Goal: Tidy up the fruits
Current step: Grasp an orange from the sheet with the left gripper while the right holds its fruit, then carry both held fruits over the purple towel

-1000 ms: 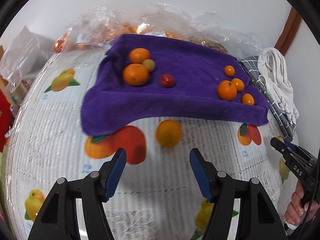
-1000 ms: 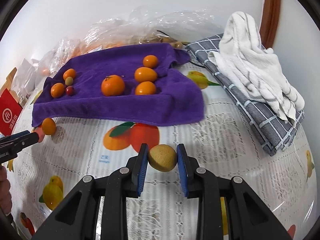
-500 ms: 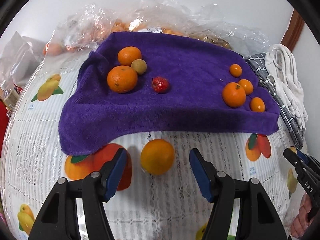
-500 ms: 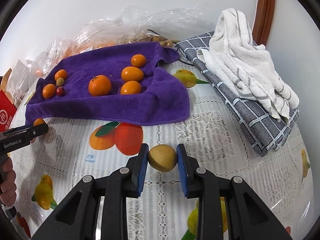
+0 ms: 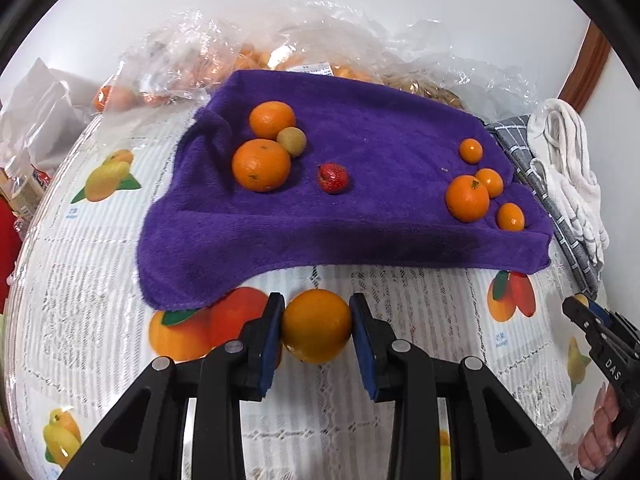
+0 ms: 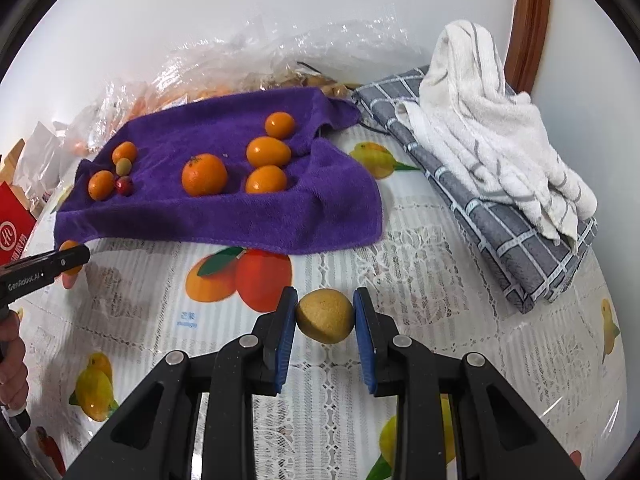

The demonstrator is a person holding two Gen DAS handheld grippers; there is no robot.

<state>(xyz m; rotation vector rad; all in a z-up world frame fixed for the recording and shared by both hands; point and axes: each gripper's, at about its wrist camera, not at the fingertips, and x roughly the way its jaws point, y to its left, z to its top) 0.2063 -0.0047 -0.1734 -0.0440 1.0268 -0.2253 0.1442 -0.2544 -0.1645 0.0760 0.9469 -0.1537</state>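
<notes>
My left gripper (image 5: pixel 316 330) is shut on an orange (image 5: pixel 316 330) on the tablecloth, just in front of the purple towel (image 5: pixel 360 216). On the towel's left lie two oranges (image 5: pixel 261 165), a small tan fruit (image 5: pixel 292 141) and a red berry (image 5: pixel 333 178); on its right lie an orange (image 5: pixel 467 198) and three small kumquats (image 5: pixel 510 216). My right gripper (image 6: pixel 325 316) is shut on a tan-yellow round fruit (image 6: pixel 325 316), held over the tablecloth in front of the towel (image 6: pixel 224 216). The left gripper (image 6: pixel 64 264) shows at the right wrist view's left edge.
Clear plastic bags of fruit (image 5: pixel 248 56) lie behind the towel against the wall. A grey checked cloth (image 6: pixel 516 232) with a white striped towel (image 6: pixel 492 136) on it lies at the right. A red box (image 6: pixel 12 220) stands at the far left.
My left gripper moved forward to the loose orange and closed on it. My right gripper kept its hold on the tan fruit and shifted slightly.
</notes>
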